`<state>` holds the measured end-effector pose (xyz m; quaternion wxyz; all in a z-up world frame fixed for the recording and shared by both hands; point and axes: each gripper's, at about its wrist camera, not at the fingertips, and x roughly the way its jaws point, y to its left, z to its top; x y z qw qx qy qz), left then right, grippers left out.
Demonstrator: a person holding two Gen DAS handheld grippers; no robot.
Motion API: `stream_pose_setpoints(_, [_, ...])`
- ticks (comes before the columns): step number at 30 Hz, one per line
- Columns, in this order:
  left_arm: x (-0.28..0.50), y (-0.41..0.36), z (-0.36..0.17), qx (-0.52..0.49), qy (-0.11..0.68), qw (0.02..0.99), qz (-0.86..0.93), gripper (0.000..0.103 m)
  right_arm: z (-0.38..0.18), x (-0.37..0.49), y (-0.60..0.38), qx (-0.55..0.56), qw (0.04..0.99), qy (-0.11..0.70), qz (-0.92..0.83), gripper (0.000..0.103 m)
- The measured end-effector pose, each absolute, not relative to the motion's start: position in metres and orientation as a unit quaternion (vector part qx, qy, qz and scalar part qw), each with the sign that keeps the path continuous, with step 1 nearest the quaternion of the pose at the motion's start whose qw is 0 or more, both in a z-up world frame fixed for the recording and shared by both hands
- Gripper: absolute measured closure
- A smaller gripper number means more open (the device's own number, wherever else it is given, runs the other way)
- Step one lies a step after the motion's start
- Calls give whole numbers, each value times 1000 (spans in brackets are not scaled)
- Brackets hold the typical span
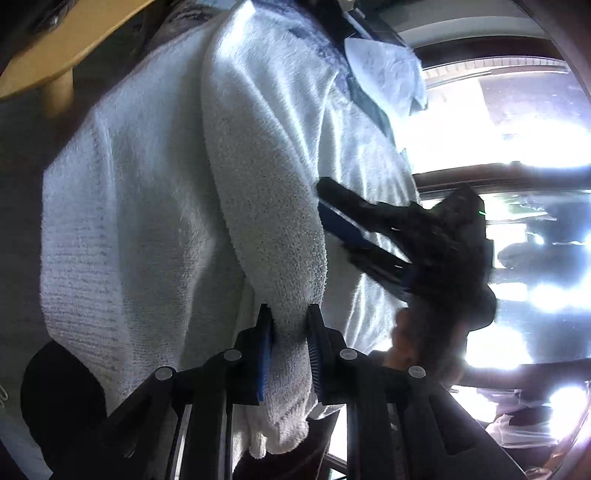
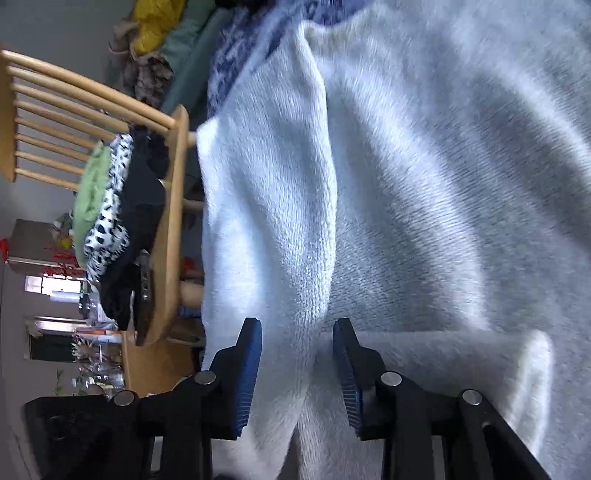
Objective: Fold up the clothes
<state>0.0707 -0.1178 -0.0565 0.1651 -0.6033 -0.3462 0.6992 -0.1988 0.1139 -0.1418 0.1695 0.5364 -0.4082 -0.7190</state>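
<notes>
A white fuzzy garment [image 1: 147, 184] with a blue pattern at its far end [image 2: 236, 48] lies spread out and fills both views. In the left wrist view my left gripper [image 1: 290, 314] is shut on a thick rolled fold of it [image 1: 266, 206], both blue pads pressed into the pile. My right gripper [image 1: 338, 225] shows to the right of that fold, fingers apart over the cloth. In the right wrist view the right gripper [image 2: 297, 328] stands open astride a raised fold [image 2: 269, 221], with a gap beside the right pad.
A wooden chair [image 2: 173, 221] stands at the left with a stack of folded clothes [image 2: 110, 206] on its seat. Yellow and teal fabrics [image 2: 162, 29] lie beyond the garment. A bright window [image 1: 517, 129] glares on the right. A hand [image 1: 417, 339] holds the right gripper.
</notes>
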Motion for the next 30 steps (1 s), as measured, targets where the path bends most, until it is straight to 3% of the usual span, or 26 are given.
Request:
stream_pose_setpoints(1, [70, -117, -55, -603, -344, 166, 700, 85, -144, -199, 113, 531, 172, -416, -718, 82])
stream_pose_setpoints(2, [70, -117, -53, -603, -341, 166, 702, 85, -145, -200, 113, 525, 175, -425, -717, 97])
stream_pose_setpoints(7, [69, -118, -48, -603, -350, 183, 693, 85, -138, -188, 131, 494, 171, -456, -721, 98])
stream_pose_setpoints(15, [67, -115, -59, -609, -339, 166, 698, 88, -105, -178, 181, 461, 121, -455, -752, 98])
stream_pose_setpoints(21, [54, -111, -81, -628, -344, 153, 681, 88, -122, -191, 183, 498, 50, -402, -767, 96])
stream_pose_setpoints(26, [41, -103, -72, -621, -347, 165, 683, 87, -133, -175, 193, 498, 63, -415, -759, 80])
stream_pose_setpoints(29, [27, -86, -67, -613, -333, 176, 695, 75, -125, -151, 205, 480, 72, -422, -766, 75])
stream_pose_setpoints(30, [23, -82, -66, -611, -328, 181, 697, 66, -122, -143, 209, 475, 76, -423, -768, 75])
